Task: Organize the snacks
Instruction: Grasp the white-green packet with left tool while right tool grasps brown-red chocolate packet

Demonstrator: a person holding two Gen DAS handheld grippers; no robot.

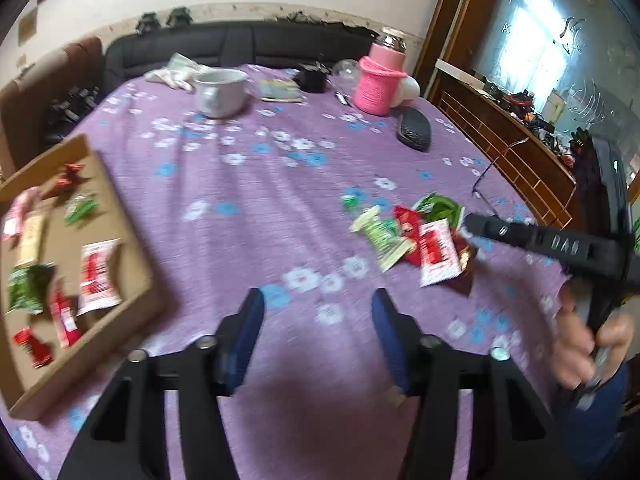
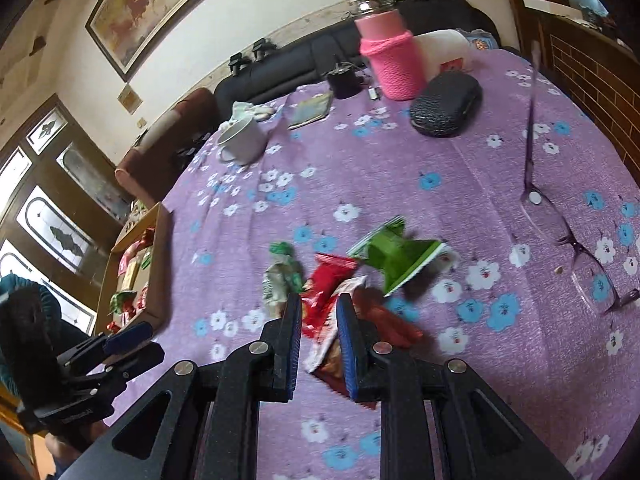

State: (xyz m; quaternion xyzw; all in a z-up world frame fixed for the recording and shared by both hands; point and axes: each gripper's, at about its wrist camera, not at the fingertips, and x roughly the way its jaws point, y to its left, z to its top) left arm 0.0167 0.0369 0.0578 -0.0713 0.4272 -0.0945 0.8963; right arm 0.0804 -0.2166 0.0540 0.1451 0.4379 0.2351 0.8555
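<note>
Desk draped in a purple floral cloth, carrying all items. Cardboard tray at the left edge of the desk holds sorted snack packets in red, green and white wrappers. Loose snack pile lies right of centre, well apart from the tray: a green packet, a red packet, a white-and-red packet and a small green-and-white sweet. Right gripper sits low over the near edge of the pile, jaws narrowly parted with the white-and-red packet between them; whether the pads touch it cannot be told. Left gripper hovers above bare cloth between tray and pile, jaws wide apart and holding nothing. At the far side stand a pink knit-sleeved bottle, a white mug and a black case; spectacles lie at right.
</note>
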